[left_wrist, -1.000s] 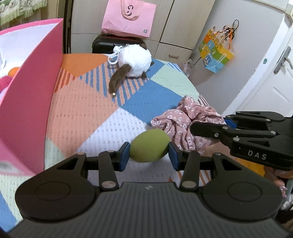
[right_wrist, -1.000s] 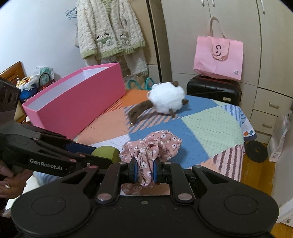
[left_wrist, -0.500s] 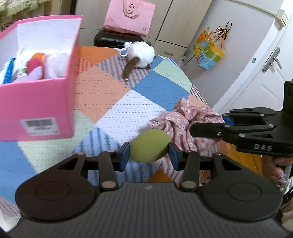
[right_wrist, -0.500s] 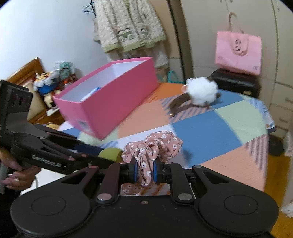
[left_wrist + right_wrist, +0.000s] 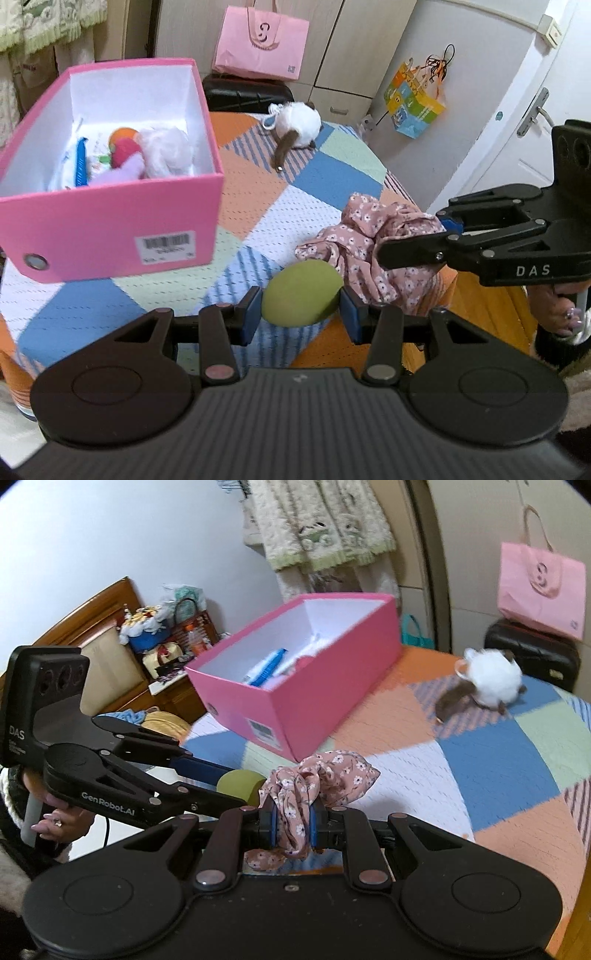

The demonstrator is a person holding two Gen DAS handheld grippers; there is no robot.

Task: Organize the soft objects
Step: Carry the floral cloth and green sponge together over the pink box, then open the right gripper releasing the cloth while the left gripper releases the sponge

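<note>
Ahead and to the left of the left tongs (image 5: 301,308), a pink box (image 5: 110,229) is seen on the patchwork bedspread (image 5: 258,206), open at the top, with a blue pen, a red and orange soft toy and white fluffy things inside. Between the blue pads of the left tongs a green sponge ball (image 5: 301,297) is gripped, the jaws being set only as wide as the ball and both pads pressed against it. Just to the right, a pink flowered cloth (image 5: 295,794) is pinched in the right tongs (image 5: 291,825), whose jaws are closed almost fully on its folds; the cloth is bunched above the pads and touches the ball. Farther ahead of both tongs, a white fluffy toy (image 5: 299,123) with a brown tail is left lying on the bedspread, well apart from the box.
</note>
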